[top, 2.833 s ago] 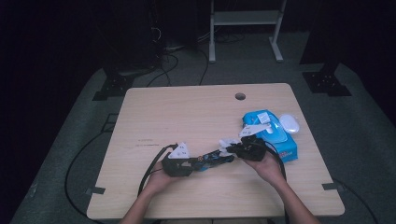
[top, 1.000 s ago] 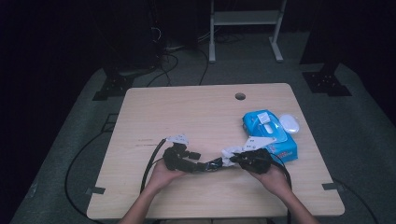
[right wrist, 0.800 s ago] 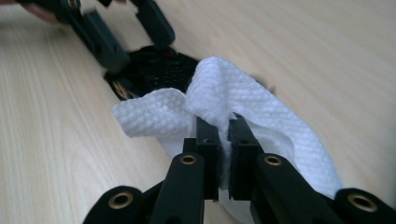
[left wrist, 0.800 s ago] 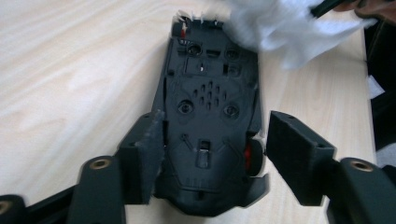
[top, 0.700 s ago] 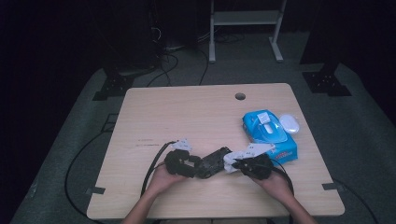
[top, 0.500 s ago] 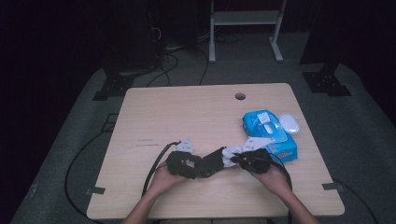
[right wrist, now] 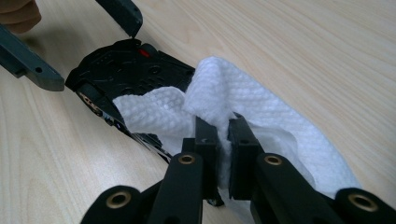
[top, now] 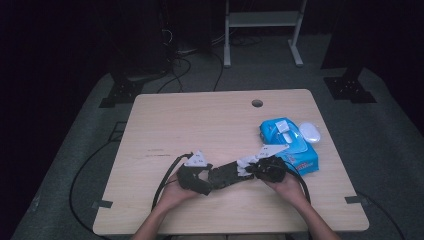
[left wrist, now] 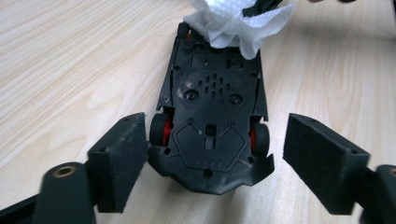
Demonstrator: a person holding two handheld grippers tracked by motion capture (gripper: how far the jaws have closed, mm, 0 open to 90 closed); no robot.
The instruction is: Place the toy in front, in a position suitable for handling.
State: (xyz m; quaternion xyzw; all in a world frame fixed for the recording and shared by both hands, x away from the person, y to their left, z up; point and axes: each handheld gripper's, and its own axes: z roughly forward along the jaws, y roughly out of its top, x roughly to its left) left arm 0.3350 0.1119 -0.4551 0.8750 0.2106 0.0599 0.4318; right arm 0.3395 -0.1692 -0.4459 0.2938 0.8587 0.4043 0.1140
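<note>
One toy car [left wrist: 210, 126] upside-down between spread left gripper [left wrist: 210, 163] fingers; right gripper [right wrist: 223, 154] pinches one wipe [right wrist: 243, 112].

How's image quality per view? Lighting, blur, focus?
High view: table evenly lit, surroundings nearly black, small things soft. Left gripper view: toy car underside sharp, near pads slightly soft. Right gripper view: white wipe bright but textured, left gripper blurred.
</note>
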